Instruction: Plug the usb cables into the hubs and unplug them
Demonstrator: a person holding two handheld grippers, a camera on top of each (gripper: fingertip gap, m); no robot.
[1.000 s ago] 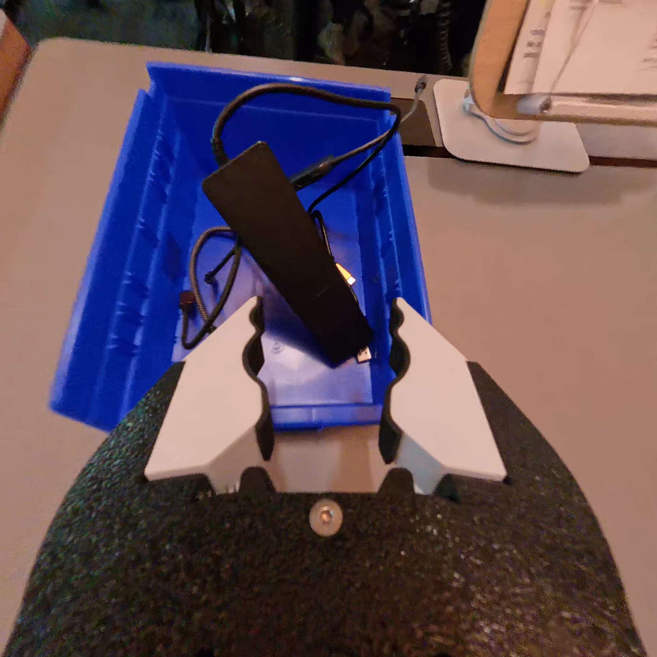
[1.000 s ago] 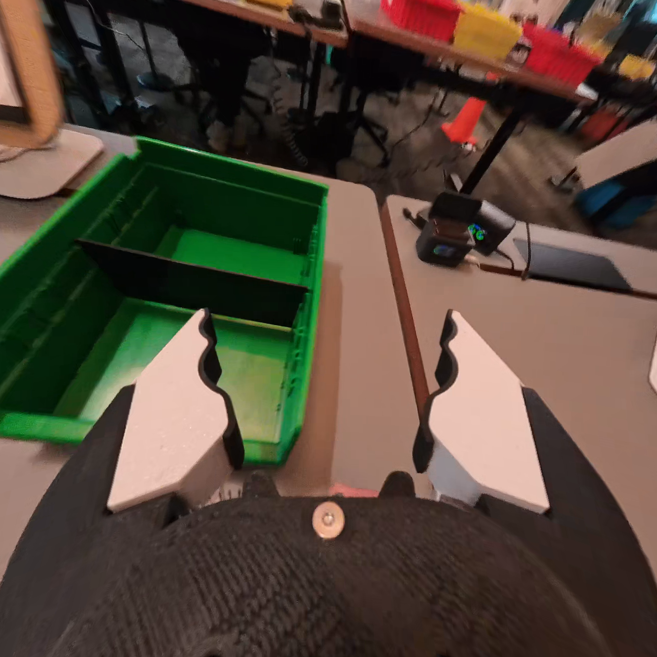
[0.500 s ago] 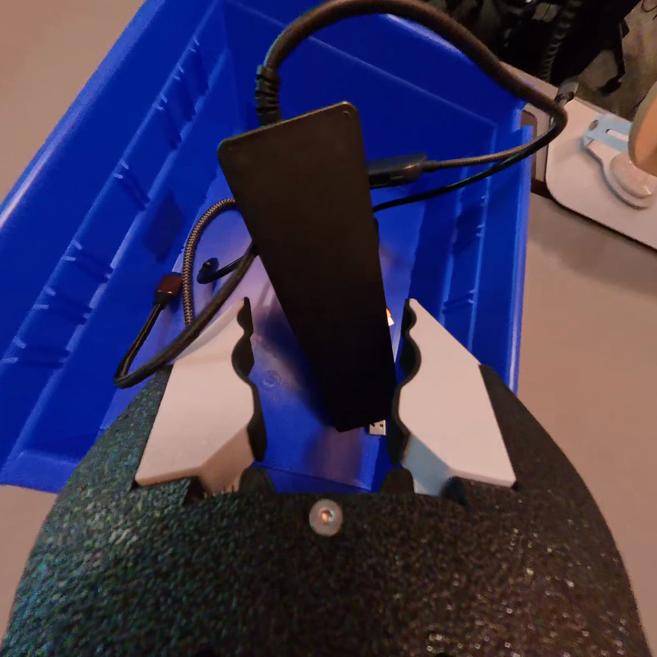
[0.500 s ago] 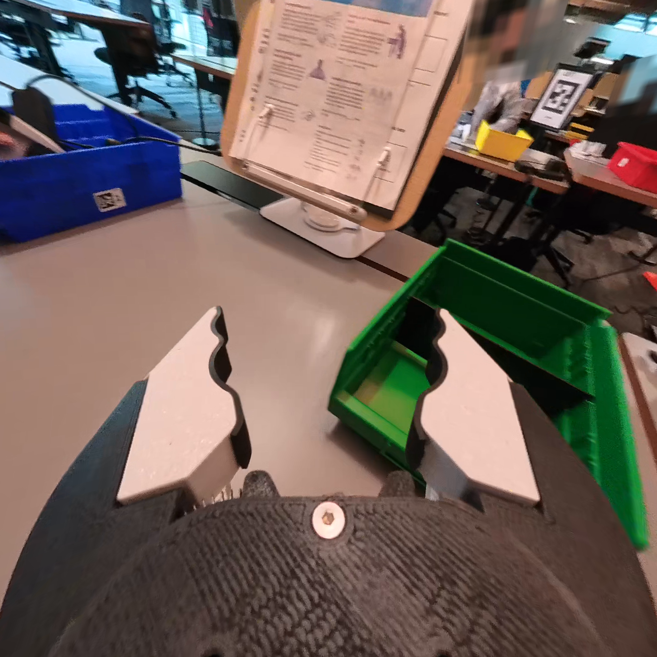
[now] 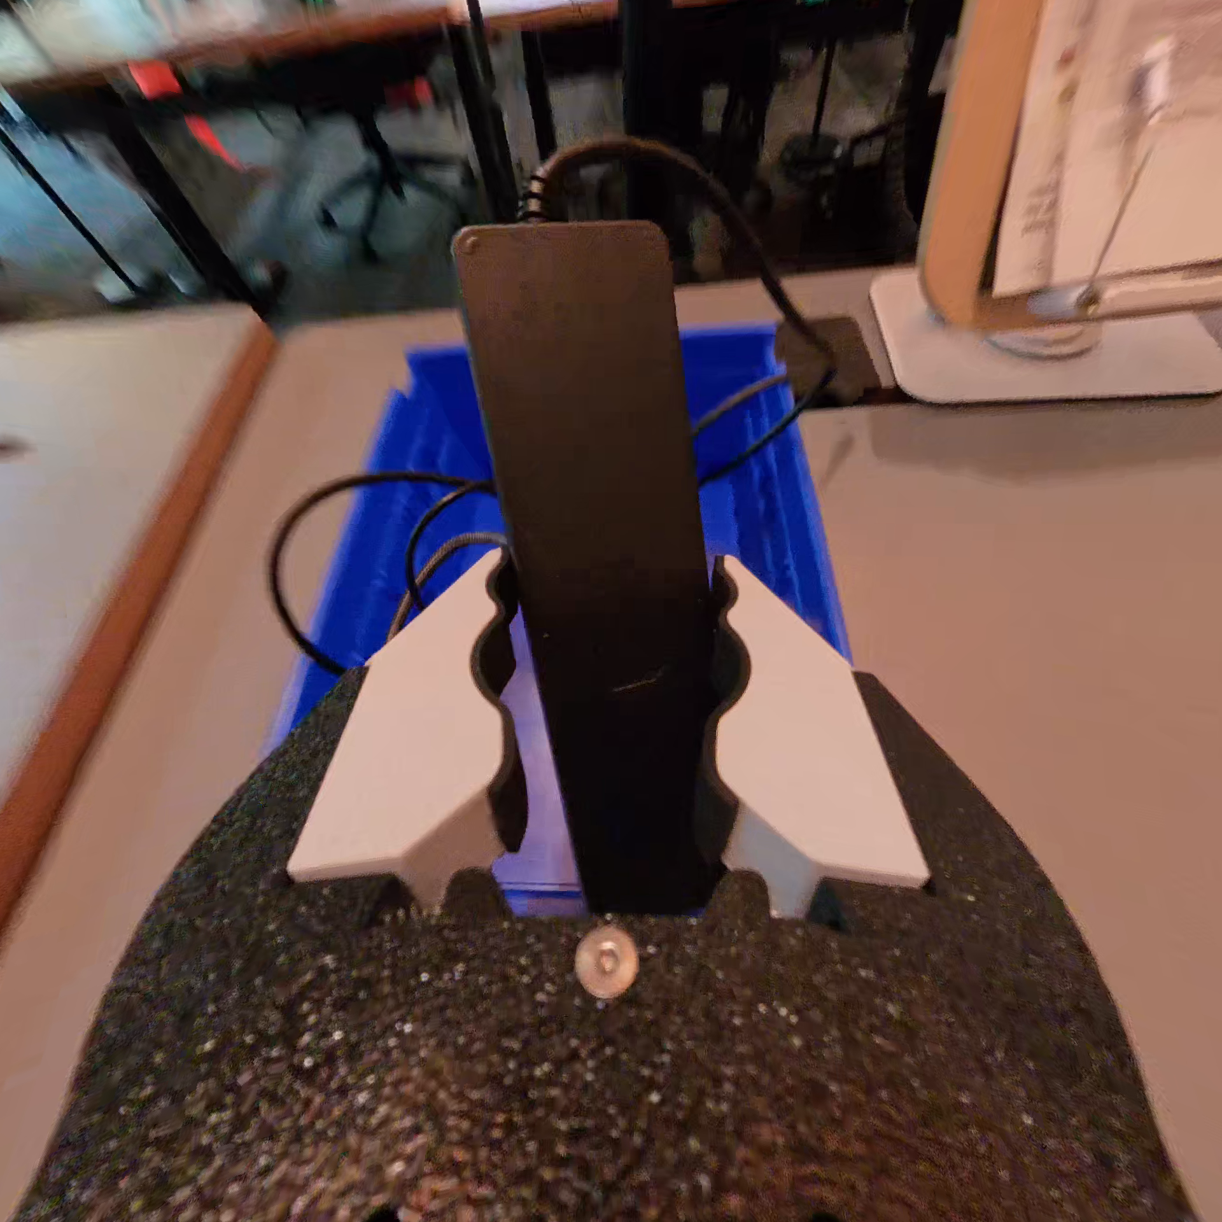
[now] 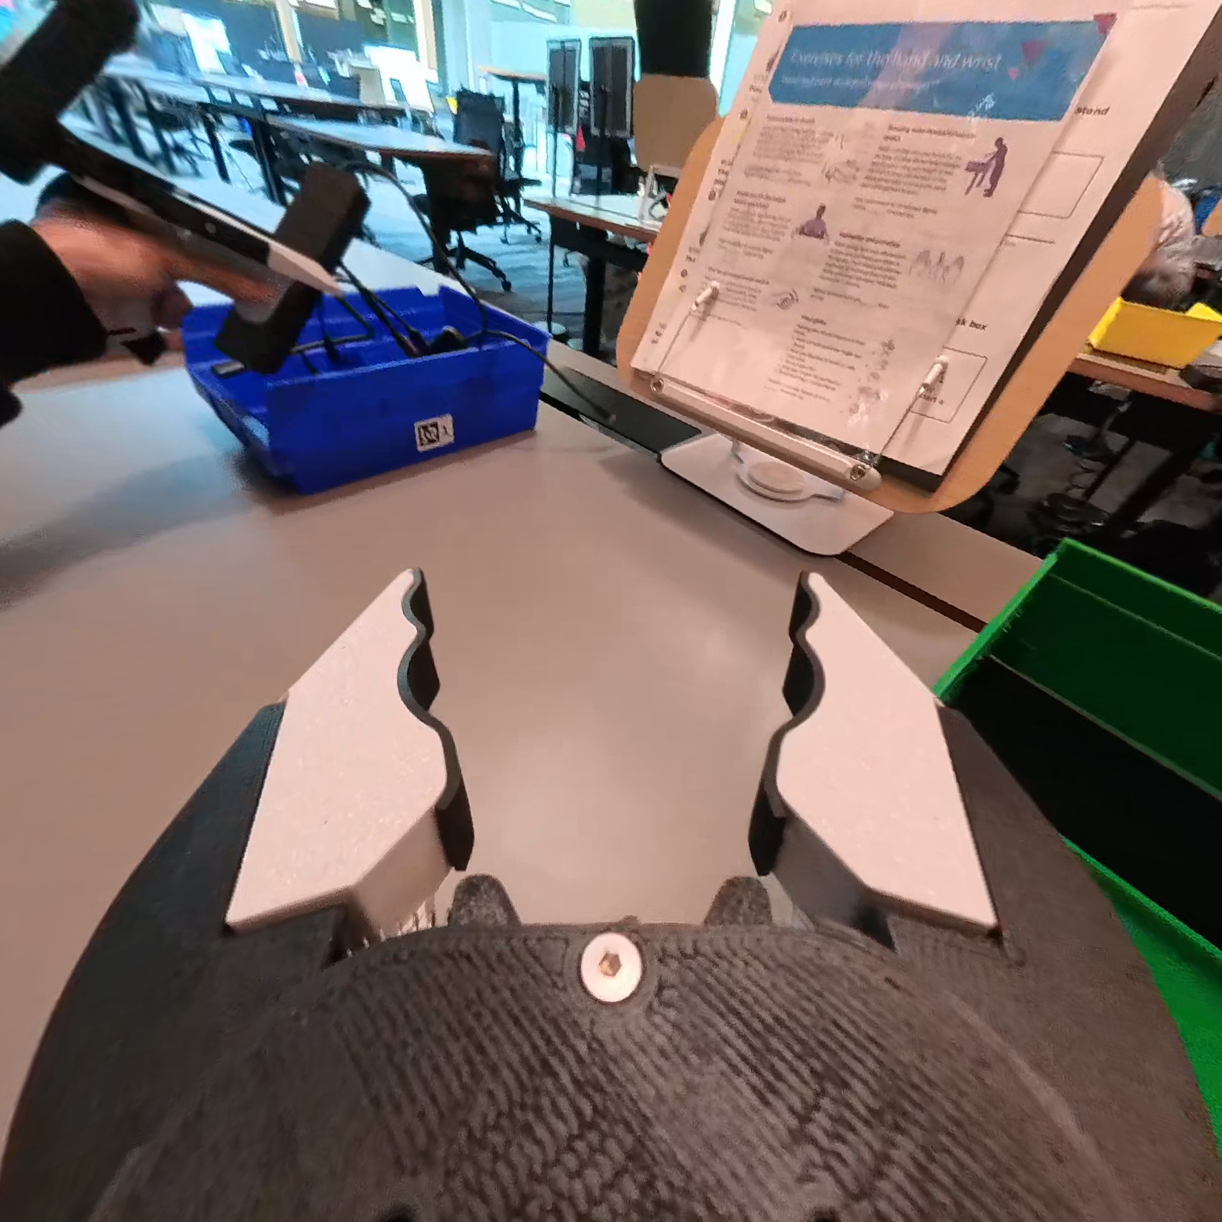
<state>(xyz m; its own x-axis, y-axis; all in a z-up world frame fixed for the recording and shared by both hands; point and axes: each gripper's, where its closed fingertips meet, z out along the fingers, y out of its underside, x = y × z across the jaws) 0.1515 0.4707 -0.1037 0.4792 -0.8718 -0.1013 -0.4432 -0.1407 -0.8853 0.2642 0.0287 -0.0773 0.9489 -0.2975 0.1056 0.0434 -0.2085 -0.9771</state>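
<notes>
Above the blue bin [image 5: 760,502], the left hand-held gripper [image 5: 608,575] clamps a black hub [image 5: 588,463], lifted clear with cables [image 5: 344,529] trailing into the bin. Over the grey surface [image 6: 595,562], the right hand-held gripper [image 6: 608,582] is spread wide and empty, beside a green bin [image 6: 1091,635].

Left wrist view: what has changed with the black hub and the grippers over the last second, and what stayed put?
The left gripper closed on the black USB hub and lifted it out of the blue bin, cables trailing. The right gripper swung from the green bin toward the blue one. It stayed open and empty; both bins and the document stand kept their places.
</notes>
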